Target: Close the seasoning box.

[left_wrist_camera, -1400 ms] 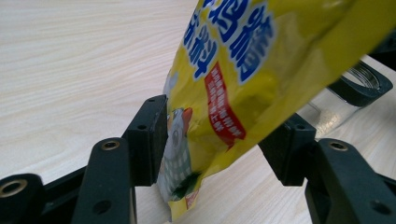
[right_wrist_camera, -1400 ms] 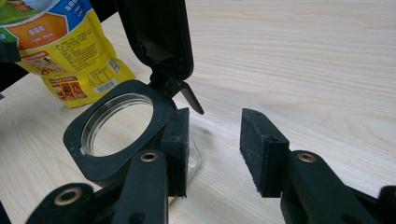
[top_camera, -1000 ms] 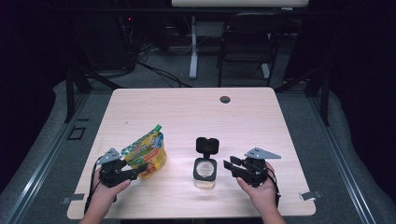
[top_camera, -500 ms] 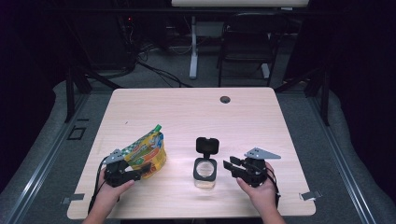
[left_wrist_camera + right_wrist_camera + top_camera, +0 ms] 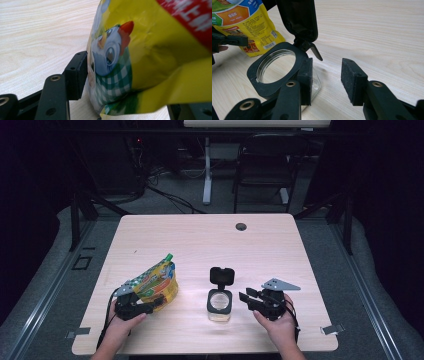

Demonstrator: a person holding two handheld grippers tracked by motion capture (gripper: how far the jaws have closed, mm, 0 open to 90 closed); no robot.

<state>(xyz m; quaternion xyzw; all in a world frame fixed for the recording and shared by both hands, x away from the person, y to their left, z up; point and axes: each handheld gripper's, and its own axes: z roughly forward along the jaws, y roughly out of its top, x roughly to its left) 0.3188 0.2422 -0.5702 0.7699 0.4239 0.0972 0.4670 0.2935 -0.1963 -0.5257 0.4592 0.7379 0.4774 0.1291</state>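
Your left gripper [image 5: 150, 304] is clamped on the lower edge of a yellow printed foil pouch with a green spout [image 5: 159, 281]; in the left gripper view one black pad [image 5: 76, 75] presses flat against the pouch's [image 5: 150, 62] cartoon-printed side. The pouch leans over the light wooden table [image 5: 200, 240] near its front left.

Your right gripper [image 5: 247, 298] stands wide with nothing between its jaws. In the right gripper view its left pad [image 5: 305, 80] sits just beside a clear square jar with a black rim and flipped-up black lid [image 5: 279, 67]. The jar [image 5: 220, 301] stands upright between the two grippers.
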